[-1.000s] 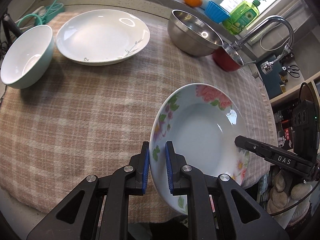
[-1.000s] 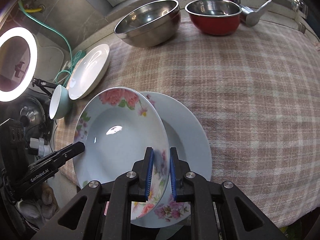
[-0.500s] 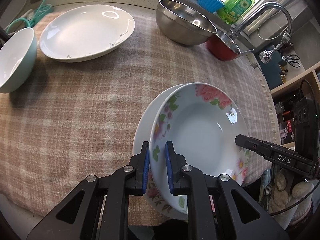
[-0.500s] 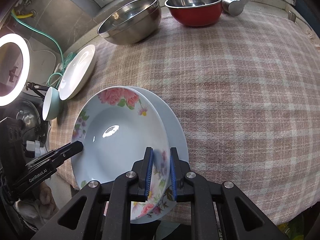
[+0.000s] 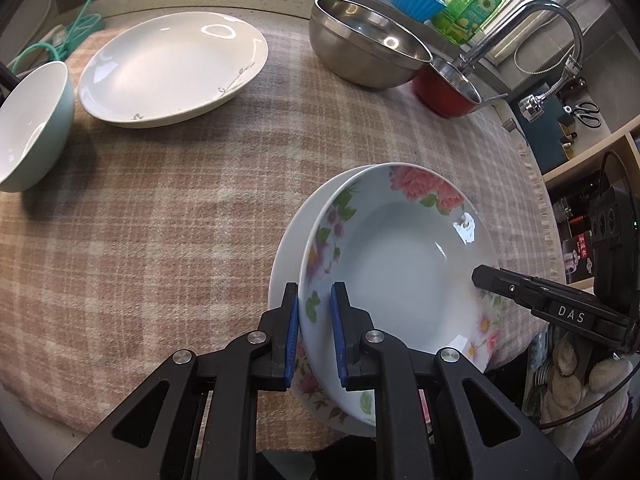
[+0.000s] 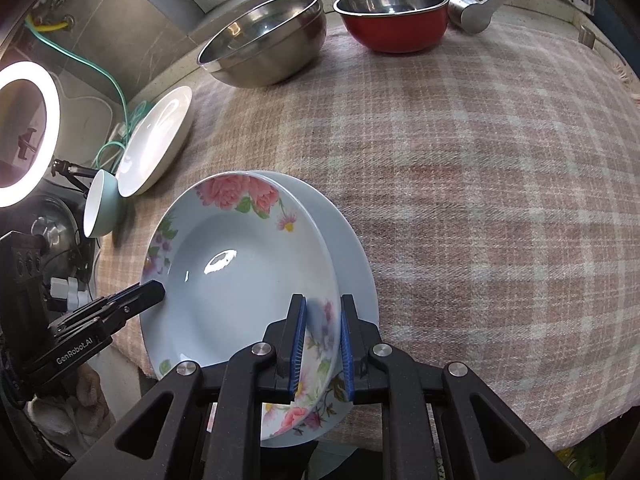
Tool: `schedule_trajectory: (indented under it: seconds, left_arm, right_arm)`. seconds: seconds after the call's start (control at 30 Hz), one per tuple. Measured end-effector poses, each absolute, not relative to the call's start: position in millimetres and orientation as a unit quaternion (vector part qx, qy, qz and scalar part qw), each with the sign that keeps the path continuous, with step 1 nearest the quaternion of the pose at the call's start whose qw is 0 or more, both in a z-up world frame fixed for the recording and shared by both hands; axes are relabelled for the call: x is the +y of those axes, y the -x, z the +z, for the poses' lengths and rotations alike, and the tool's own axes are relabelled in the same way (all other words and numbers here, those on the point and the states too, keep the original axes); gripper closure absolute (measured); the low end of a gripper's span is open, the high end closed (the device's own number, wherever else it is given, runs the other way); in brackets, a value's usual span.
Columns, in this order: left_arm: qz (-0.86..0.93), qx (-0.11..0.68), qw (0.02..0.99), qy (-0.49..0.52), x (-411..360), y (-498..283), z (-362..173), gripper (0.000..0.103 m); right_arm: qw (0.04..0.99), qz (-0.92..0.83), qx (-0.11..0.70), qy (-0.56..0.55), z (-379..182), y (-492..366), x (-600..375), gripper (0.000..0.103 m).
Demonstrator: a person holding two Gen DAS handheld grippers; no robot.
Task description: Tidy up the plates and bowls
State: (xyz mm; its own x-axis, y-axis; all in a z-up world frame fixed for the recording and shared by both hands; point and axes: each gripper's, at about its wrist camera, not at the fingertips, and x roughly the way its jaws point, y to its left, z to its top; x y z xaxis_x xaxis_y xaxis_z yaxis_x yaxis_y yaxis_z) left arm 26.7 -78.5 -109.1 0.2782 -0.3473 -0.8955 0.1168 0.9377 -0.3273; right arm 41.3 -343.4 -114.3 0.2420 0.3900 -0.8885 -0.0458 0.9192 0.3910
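Near, lower centre: left gripper (image 5: 314, 320) and right gripper (image 6: 322, 338) each pinch opposite rims of the floral-rimmed pale-blue deep plate (image 5: 400, 264), nearly nested on a matching lower plate (image 6: 356, 252) | far, upper left: white plate (image 5: 172, 68), mint bowl (image 5: 32, 124); upper centre: steel bowl (image 5: 364, 50), red bowl (image 6: 394, 20) judged unsorted

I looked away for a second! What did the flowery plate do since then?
The flowery plate, gripped by the left gripper and right gripper, came down over the second flowered plate on the tablecloth, nearly stacked. Both grips held. The white plate and bowls stayed put.
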Motion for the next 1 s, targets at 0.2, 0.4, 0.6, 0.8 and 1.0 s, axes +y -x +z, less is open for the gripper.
schedule_trajectory:
  seconds: [0.2, 0.4, 0.6, 0.8, 1.0]
  left_arm:
    - [-0.144, 0.576, 0.800, 0.088, -77, -27, -105, 0.090]
    - [-0.146, 0.573, 0.802, 0.089, -75, -26, -102, 0.090]
    - [-0.145, 0.569, 0.804, 0.094, -72, -26, -99, 0.090]
    - [-0.140, 0.564, 0.807, 0.106, -64, -25, -94, 0.090]
    - [-0.130, 0.556, 0.812, 0.122, -53, -25, -89, 0.090]
  right_arm:
    - [0.781, 0.138, 0.597, -0.125, -114, -41, -340, 0.086]
    - [0.782, 0.137, 0.596, -0.121, -112, -42, -341, 0.086]
    - [0.790, 0.127, 0.590, -0.106, -106, -42, -339, 0.086]
    - [0.799, 0.122, 0.581, -0.094, -96, -44, -337, 0.086]
    - [0.812, 0.133, 0.563, -0.082, -78, -51, -327, 0.083]
